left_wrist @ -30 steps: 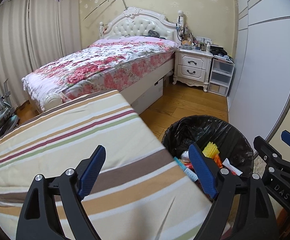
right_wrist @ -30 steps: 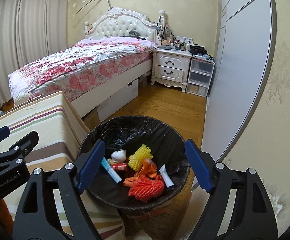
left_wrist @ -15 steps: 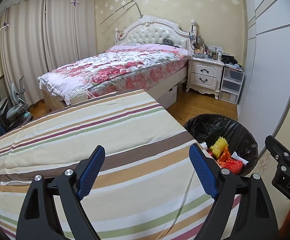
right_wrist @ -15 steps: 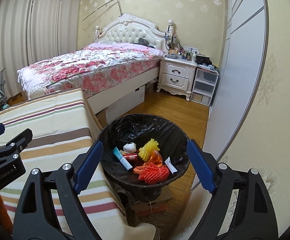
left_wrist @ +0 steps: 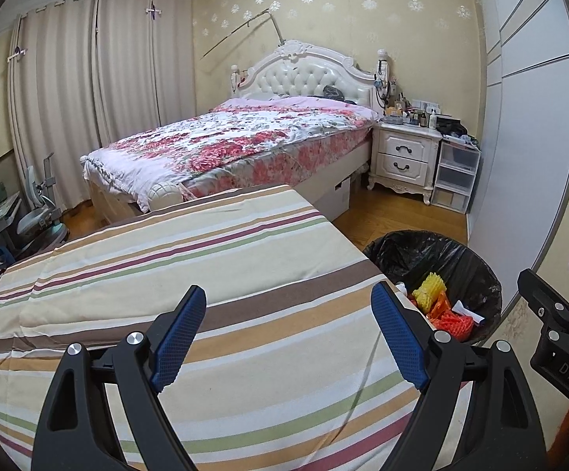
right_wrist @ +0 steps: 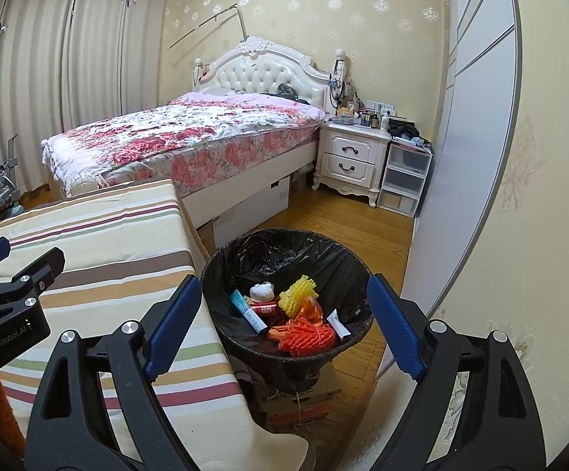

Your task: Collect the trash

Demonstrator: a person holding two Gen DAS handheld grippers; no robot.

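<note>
Trash is lying gathered in the black-lined bin [right_wrist: 284,274], which is standing on the floor just beside the corner of the striped worktop [left_wrist: 166,274]: a yellow foam net [right_wrist: 297,291], an orange net [right_wrist: 307,334], a blue-and-white tube [right_wrist: 247,312], a crumpled white wad [right_wrist: 261,291] and a small white sachet [right_wrist: 337,324]. The right hand-held gripper [right_wrist: 284,333] is pointing down at this heap, so the bin is sitting ahead of it and below, framed between its wide-spread jaws, which are gripping nothing. The left hand-held gripper [left_wrist: 290,337] is hovering over the bare striped cloth with its jaws equally wide and empty; from it the bin is lying off to the right and below the worktop edge (partly hidden by that edge). The right hand is therefore the nearer one to the bin. No loose trash is showing on the worktop in either view, so the collecting is looking finished, or nearly so. The tube's long axis is running diagonally across the right view, from upper left to lower right.
</note>
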